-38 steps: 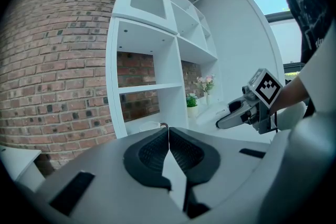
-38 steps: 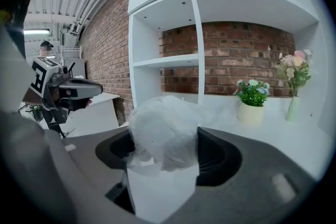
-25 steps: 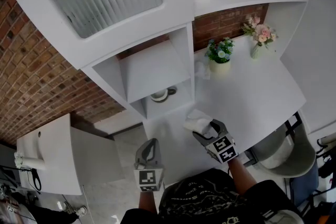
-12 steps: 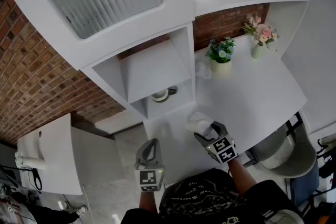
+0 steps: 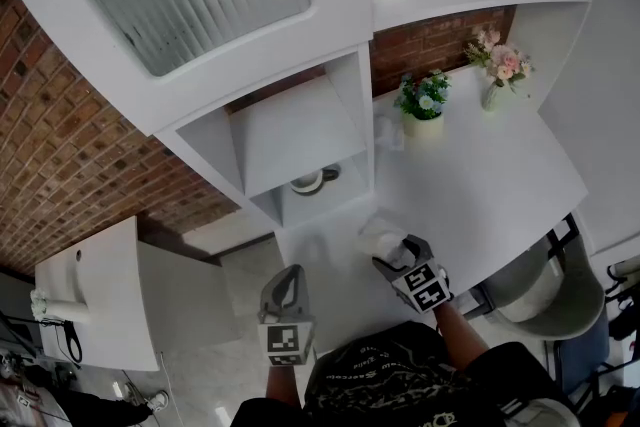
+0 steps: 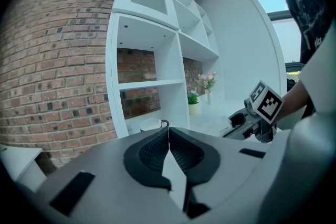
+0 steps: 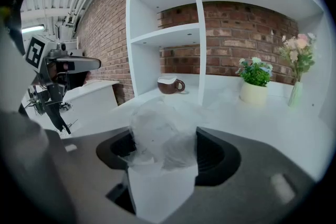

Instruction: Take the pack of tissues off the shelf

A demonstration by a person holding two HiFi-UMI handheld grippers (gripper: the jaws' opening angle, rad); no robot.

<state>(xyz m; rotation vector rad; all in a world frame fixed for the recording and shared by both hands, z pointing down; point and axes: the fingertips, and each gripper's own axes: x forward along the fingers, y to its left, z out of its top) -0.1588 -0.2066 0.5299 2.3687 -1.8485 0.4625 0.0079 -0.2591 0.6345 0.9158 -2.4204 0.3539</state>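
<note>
Right gripper: pads closed about halfway onto the pack, which fills the gap between them. The pack is already clear of the shelf and is held low over the counter; contact with the surface cannot be settled from either view.

Key relation: the pack projects forward past the fingertips, toward the shelf, with the counter directly beneath it. Its long axis is judged to run along the jaws (crumpled wrap makes this uncertain). A set-down is judged to need only a short drop and a release.

Left gripper: jaws pressed together, nothing between them. It is held well apart to the left, so the right hand is the nearer.

Materials: the pack is soft, in clear crinkled film over white tissue, and is expected to deform under grip. The counter is smooth, matt white. A cup is noted in the lower shelf bay.
</note>
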